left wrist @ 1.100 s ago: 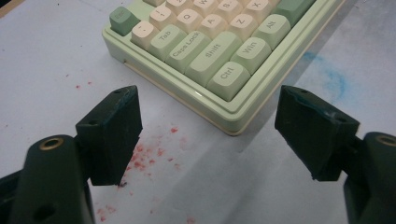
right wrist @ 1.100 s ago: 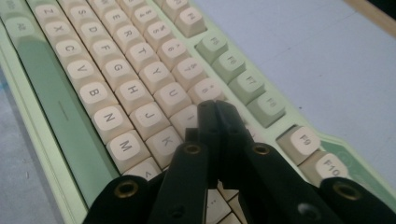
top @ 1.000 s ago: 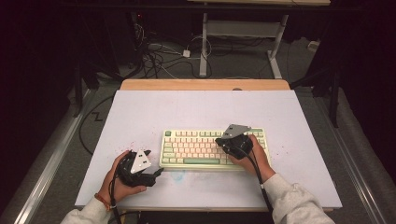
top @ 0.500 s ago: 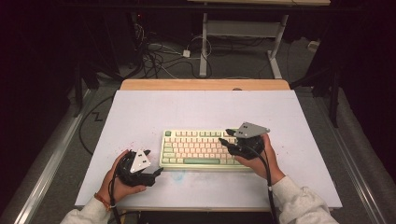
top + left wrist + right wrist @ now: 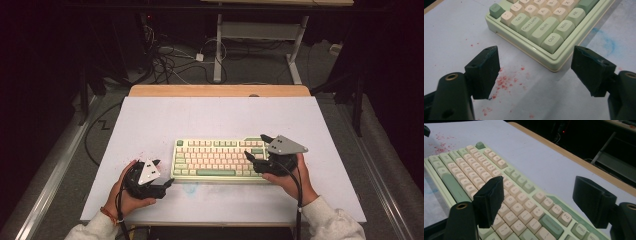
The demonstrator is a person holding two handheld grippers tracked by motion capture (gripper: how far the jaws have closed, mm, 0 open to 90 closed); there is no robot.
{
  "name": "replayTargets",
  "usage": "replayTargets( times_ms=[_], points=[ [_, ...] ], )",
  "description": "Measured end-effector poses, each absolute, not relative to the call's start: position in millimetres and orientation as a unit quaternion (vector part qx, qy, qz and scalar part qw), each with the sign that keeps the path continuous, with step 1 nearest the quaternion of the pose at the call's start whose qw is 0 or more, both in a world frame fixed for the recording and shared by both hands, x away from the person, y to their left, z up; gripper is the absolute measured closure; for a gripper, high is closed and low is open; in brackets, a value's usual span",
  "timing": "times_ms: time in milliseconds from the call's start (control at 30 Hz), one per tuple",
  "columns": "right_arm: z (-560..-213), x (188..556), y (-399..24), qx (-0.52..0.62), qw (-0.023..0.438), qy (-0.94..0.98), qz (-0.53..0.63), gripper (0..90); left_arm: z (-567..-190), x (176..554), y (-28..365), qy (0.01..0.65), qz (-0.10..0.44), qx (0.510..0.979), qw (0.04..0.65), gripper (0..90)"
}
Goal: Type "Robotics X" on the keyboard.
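Now, right gripper (image 5: 256, 147): jaws just spread wide above keys, gripping nothing.
Left gripper (image 5: 165, 174): jaws apart, empty, just beside keyboard's corner.
Keyboard (image 5: 215, 159): flat on white table (image 5: 215, 115), between both grippers.
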State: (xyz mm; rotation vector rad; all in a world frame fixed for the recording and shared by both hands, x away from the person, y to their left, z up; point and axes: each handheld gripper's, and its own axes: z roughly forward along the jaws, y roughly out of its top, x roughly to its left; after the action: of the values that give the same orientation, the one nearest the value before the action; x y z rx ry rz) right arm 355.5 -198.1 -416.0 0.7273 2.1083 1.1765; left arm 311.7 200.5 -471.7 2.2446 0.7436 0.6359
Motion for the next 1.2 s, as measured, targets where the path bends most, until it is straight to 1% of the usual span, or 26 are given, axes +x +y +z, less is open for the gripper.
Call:
replayTargets(
  times_ms=[200,567,1000,1133,1200],
  points=[
    [-416.7,345.6,-213.0,0.283,0.313,0.789,0.446,23.9,-470.4,311.6,201.2,0.288,0.246,0.859,0.345,21.7],
    [-422.4,329.0,-235.7,0.289,0.333,0.784,0.437,24.8,-469.1,310.9,201.0,0.289,0.251,0.856,0.347,22.8],
    [-439.4,311.8,-257.9,0.306,0.34,0.777,0.432,24.7,-462.8,308.7,201.9,0.292,0.251,0.85,0.359,25.9],
    [-446.2,308.1,-259.1,0.308,0.338,0.781,0.426,24.7,-458.3,309.0,202.8,0.293,0.246,0.847,0.368,29.4],
    [-449.0,306.5,-258.2,0.307,0.336,0.785,0.42,24.8,-456.3,310.3,203.2,0.288,0.245,0.848,0.371,33.4]
  ],
)
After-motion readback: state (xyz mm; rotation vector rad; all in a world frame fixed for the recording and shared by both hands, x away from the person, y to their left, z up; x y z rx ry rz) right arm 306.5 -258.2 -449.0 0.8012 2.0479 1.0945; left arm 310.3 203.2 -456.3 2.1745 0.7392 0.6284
